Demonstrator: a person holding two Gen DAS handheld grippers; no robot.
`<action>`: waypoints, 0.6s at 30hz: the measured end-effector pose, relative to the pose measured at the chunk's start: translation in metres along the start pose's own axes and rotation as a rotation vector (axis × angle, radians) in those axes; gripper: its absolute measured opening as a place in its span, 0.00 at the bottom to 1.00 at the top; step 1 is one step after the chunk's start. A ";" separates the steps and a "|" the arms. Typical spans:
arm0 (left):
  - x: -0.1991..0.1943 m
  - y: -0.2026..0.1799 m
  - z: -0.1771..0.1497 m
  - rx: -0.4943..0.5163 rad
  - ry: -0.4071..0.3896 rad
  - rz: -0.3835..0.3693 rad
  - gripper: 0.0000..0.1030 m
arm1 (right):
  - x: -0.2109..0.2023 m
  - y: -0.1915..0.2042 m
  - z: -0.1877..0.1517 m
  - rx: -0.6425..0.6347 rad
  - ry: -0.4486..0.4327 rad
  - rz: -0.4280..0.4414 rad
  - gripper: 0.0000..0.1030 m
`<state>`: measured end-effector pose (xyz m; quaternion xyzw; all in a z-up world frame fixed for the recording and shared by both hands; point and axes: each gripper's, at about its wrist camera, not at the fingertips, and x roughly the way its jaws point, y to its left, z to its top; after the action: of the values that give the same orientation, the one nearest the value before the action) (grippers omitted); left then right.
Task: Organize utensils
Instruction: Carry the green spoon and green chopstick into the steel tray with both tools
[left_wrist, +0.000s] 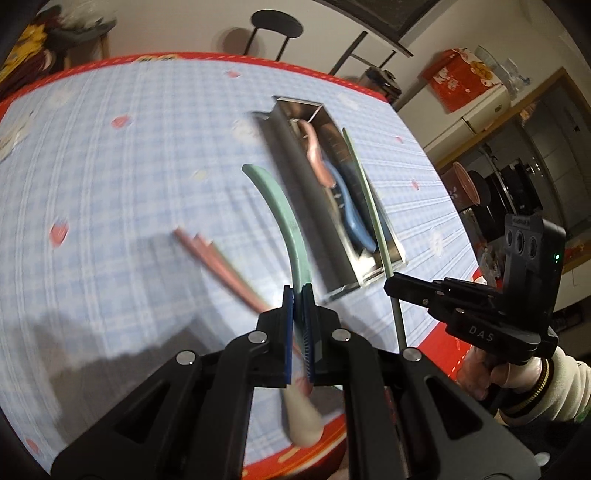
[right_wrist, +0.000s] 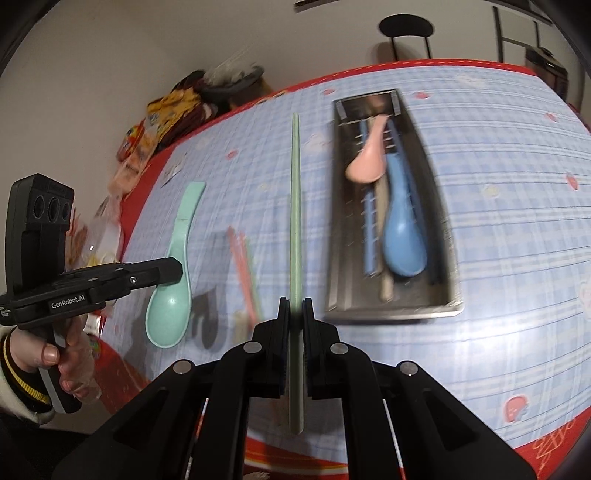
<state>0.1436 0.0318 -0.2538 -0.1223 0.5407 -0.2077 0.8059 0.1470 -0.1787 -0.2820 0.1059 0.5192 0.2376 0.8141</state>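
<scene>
A: Left cam, L to R pls?
B: Pink chopsticks (left_wrist: 218, 264) lie on the blue checked cloth (left_wrist: 110, 177). Then the left gripper (left_wrist: 300, 295), fingers pinched tight on the green spoon (left_wrist: 284, 218) handle. Then the metal tray (left_wrist: 328, 206) w/ a pink spoon (left_wrist: 316, 155) and a blue spoon (left_wrist: 351, 212) inside. Far right, the right gripper (left_wrist: 391, 286) is clamped on a green chopstick (left_wrist: 369, 199).
A: And the right cam?
B: It shows the green spoon's bowl (right_wrist: 170, 310), which the left cam can't see. The left gripper (right_wrist: 177, 271) grips it by the neck, above the cloth. Pink chopsticks (right_wrist: 243, 269) next. In the middle, the right gripper (right_wrist: 295, 308) is shut tight on the green chopstick (right_wrist: 295, 206), just beside the tray (right_wrist: 391, 310). This cam also shows blue chopsticks (right_wrist: 369, 236) in the tray by the blue spoon (right_wrist: 402, 236).
</scene>
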 end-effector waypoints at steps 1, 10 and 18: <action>0.003 -0.004 0.007 0.008 0.001 -0.003 0.09 | -0.001 -0.006 0.004 0.007 -0.003 -0.008 0.07; 0.054 -0.043 0.085 0.101 0.012 -0.024 0.09 | 0.005 -0.044 0.042 0.040 0.012 -0.095 0.07; 0.113 -0.057 0.143 0.129 0.063 -0.013 0.09 | 0.024 -0.061 0.068 0.050 0.053 -0.121 0.07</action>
<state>0.3008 -0.0749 -0.2673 -0.0673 0.5505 -0.2511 0.7933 0.2335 -0.2147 -0.2968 0.0884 0.5520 0.1775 0.8100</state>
